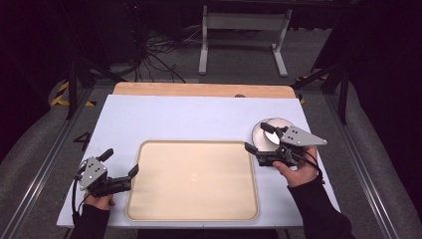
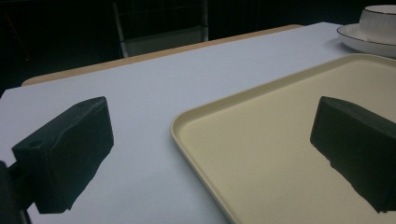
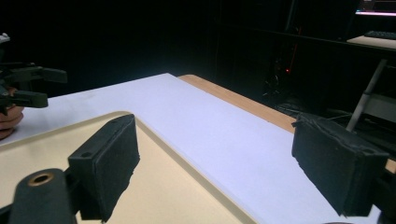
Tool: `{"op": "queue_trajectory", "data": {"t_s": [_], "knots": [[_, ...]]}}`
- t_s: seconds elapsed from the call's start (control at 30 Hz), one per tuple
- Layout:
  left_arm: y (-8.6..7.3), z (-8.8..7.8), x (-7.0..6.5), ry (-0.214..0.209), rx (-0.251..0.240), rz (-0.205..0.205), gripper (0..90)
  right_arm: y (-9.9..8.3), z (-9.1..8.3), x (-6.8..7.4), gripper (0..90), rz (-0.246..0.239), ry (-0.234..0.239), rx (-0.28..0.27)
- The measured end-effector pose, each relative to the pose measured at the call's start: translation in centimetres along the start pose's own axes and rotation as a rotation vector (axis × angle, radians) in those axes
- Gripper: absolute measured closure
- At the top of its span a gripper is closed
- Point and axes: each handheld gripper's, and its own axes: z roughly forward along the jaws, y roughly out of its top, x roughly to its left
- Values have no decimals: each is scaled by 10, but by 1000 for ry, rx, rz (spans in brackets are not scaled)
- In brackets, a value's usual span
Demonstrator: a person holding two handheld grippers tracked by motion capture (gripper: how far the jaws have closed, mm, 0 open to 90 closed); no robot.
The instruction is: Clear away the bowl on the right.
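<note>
Approach step: right claw (image 1: 259, 138), jaws apart and empty, beside the plate (image 1: 259, 130) right of the tray (image 1: 149, 149); left claw (image 1: 121, 162) likewise agape. Next, probably: grasp plate's rim.

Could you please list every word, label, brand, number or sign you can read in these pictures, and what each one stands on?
None: no text can be read.
The tray, the plate and the bowl on it are plain.
The left claw and right claw carry no legible marking.
The yellow-and-black floor tape is a striped pattern, not writing.
</note>
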Motion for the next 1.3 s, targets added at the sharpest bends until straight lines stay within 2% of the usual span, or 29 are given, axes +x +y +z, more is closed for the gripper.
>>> {"op": "queue_trajectory", "data": {"t_s": [0.33, 0.5, 0.8, 1.3], "knots": [[0, 0, 0, 0, 3, 3, 1, 1, -9, -22, 155, 1, -40, 31], [0, 0, 0, 1, 3, 3, 1, -1, -11, -34, 157, 15, -39, 42], [0, 0, 0, 1, 3, 3, 1, 0, -17, -55, 163, -3, -94, 57], [0, 0, 0, -1, 5, 7, 1, 1, -27, -84, 166, 38, -153, 53]]}}
